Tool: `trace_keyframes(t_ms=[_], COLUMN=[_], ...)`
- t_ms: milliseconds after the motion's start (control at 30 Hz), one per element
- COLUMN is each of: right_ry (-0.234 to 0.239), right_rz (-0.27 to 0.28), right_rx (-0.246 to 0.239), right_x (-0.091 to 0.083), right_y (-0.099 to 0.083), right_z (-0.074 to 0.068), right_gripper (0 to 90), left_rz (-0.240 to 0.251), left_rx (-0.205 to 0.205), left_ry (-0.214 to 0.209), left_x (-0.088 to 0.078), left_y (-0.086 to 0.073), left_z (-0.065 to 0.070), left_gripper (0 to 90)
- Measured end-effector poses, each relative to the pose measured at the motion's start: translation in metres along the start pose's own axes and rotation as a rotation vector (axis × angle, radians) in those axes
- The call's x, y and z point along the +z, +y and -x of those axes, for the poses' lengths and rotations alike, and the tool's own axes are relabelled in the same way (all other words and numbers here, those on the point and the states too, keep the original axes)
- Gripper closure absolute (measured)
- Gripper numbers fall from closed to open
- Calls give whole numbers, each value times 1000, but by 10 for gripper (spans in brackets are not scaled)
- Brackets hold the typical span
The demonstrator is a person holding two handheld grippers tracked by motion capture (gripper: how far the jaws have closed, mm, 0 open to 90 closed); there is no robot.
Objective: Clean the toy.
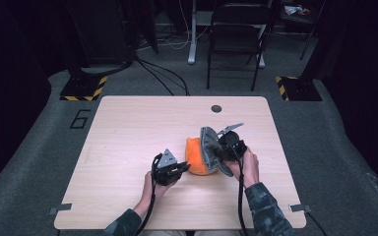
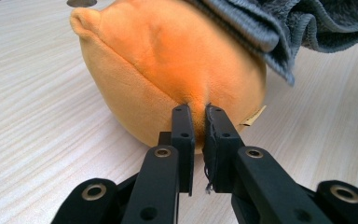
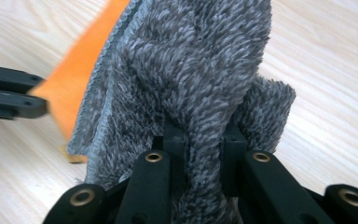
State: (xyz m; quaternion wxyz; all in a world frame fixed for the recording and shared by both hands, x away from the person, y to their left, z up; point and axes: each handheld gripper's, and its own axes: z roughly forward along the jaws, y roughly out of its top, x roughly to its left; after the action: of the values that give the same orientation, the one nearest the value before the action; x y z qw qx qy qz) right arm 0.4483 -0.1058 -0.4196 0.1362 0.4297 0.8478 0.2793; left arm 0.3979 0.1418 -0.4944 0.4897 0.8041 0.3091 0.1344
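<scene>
We pinch the soft orange plush ball (image 2: 168, 70) with the left tool (image 2: 198, 122); the right tool (image 3: 204, 135) clenches the limp grey fleece cloth (image 3: 191, 70), both yielding at gathered folds.

Smooth orange plush toy (image 2: 168, 60), shaggy grey terry cloth (image 3: 200, 70), matt pale wood-grain table (image 1: 128, 128), matt black plastic tongs (image 2: 198, 130)

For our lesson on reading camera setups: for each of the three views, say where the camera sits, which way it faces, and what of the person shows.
High view: above the person's side, facing forward and down on the table; forearms, hands, both grippers.
Left gripper view: rides the left gripper, facing the orange plush it pinches.
Right gripper view: rides the right gripper, facing the grey cloth it clamps.
Shared: all views show plush and cloth.
</scene>
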Motion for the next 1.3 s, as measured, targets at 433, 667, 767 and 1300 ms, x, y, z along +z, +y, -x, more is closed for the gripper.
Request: trace_keyframes(t_ms=[433, 667, 767, 1300], right_ry=[-26, 8, 22, 19], right_rz=[-46, 48, 49, 8], right_rx=[88, -24, -78, -111], right_x=[0, -24, -19, 5], right_y=[-11, 14, 23, 23], right_z=[26, -11, -33, -47], right_gripper=[781, 781, 781, 782], left_rz=[-8, -11, -4, -17], left_rx=[7, 29, 32, 31], left_ry=[-4, -1, -2, 8], left_x=[2, 2, 2, 1], left_y=[1, 2, 3, 2], left_z=[1, 3, 5, 3], left_gripper=[833, 833, 833, 837])
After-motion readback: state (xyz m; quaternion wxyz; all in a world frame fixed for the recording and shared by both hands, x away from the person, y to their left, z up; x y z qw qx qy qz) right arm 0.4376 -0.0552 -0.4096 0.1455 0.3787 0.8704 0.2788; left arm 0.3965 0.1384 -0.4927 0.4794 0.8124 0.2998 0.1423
